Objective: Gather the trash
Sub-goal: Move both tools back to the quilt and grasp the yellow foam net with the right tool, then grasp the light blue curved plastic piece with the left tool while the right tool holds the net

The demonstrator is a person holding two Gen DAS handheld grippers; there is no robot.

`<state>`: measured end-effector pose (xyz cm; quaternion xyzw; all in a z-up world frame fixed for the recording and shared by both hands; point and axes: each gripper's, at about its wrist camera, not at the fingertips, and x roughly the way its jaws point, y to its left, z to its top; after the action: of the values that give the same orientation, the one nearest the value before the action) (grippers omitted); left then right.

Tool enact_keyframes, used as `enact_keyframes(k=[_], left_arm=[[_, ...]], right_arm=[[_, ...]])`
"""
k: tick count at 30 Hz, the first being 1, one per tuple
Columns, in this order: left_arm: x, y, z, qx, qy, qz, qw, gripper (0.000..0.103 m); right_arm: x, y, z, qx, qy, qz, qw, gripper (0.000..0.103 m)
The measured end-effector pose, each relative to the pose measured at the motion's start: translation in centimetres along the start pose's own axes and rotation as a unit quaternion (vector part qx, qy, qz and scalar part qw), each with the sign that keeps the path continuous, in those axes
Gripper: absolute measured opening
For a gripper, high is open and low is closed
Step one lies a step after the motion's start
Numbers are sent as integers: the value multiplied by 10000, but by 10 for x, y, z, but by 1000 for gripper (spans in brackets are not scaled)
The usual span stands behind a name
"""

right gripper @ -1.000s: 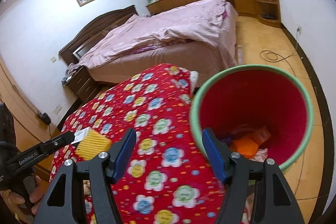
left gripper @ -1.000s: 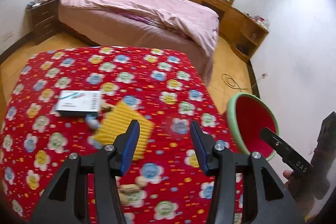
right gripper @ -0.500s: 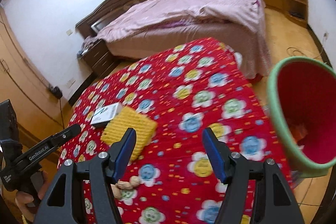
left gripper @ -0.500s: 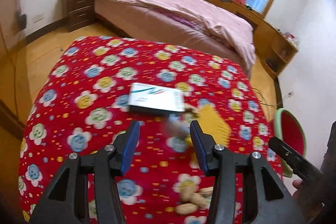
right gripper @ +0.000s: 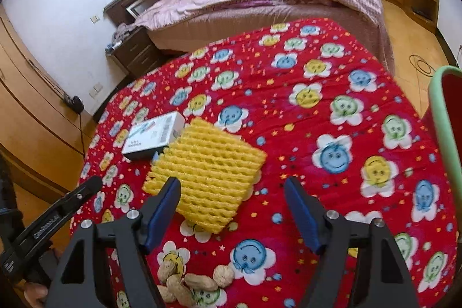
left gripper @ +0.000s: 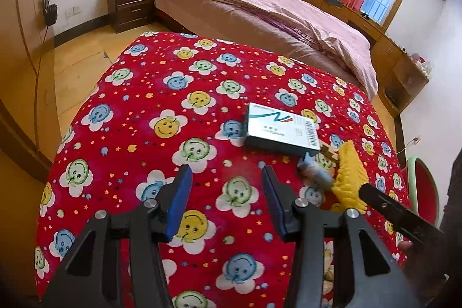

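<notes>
On the red flowered cloth (left gripper: 179,94) lie a yellow foam net (right gripper: 209,172), a small white carton (right gripper: 154,134) and several peanut shells (right gripper: 187,283). A small blue-grey scrap (left gripper: 313,171) sits between carton (left gripper: 281,130) and net (left gripper: 349,181). My right gripper (right gripper: 232,210) hovers over the net's near edge, its jaws opening with nothing between them. My left gripper (left gripper: 226,199) stands open over bare cloth, left of the carton. The red bin with a green rim (right gripper: 444,129) is at the table's right edge.
A bed with a pink cover (left gripper: 260,7) stands behind the table. A dark nightstand (left gripper: 130,5) is at the back left, wooden cabinets (left gripper: 398,68) line the right wall, and a cable (right gripper: 420,64) lies on the wooden floor.
Both grippers swung left, away from the bin and over the table's litter. The right gripper's jaws spread wider. The bin slid to the right edge of both views.
</notes>
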<state>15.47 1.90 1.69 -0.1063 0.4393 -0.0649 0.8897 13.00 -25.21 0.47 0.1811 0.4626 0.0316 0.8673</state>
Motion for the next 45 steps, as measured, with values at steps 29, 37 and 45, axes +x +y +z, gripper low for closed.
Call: enact_keyframes(k=[29, 37, 45], left_arm=[[-26, -9, -17, -115, -21, -152, 9998, 50], [-14, -45, -16, 179, 6, -511, 9985, 50], [19, -77, -12, 535, 204, -671, 9961, 61]], right_arm=[[-27, 1, -13, -43, -368, 461, 9983, 8], [-73, -20, -13, 25, -842, 526, 9951, 8], [-99, -58, -14, 341, -1073, 446, 9926, 8]])
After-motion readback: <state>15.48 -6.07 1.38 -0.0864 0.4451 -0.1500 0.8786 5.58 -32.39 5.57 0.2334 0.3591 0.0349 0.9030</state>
